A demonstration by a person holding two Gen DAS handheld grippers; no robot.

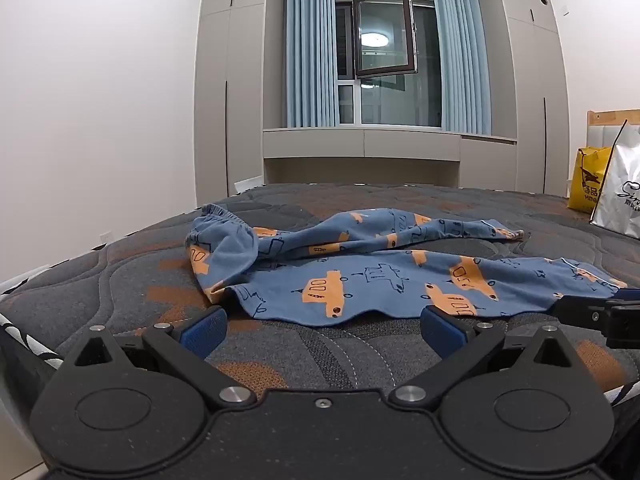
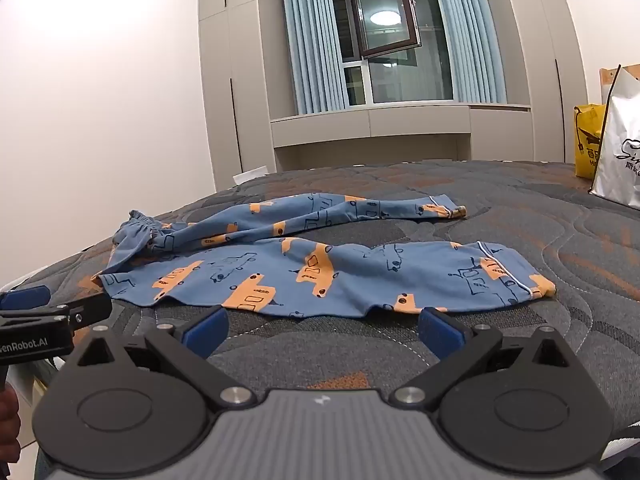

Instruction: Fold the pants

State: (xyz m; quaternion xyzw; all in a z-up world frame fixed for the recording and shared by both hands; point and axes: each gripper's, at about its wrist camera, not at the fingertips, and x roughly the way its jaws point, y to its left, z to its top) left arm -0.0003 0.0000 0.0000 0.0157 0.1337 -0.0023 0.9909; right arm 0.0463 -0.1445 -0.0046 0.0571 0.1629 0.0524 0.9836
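Blue children's pants (image 1: 360,280) with orange car prints lie spread on the bed, waistband (image 1: 218,216) bunched at the left, both legs running right. They also show in the right wrist view (image 2: 320,276). My left gripper (image 1: 322,330) is open and empty, just in front of the near leg's edge. My right gripper (image 2: 322,330) is open and empty, just in front of the same leg nearer its cuff (image 2: 520,276). The right gripper's body shows at the left wrist view's right edge (image 1: 600,312); the left one at the right wrist view's left edge (image 2: 40,320).
The bed's dark quilted cover (image 1: 120,280) carries the pants. A yellow bag (image 1: 588,180) and a white bag (image 1: 624,188) stand at the far right of the bed. A white wall is at the left; wardrobes and a window are behind.
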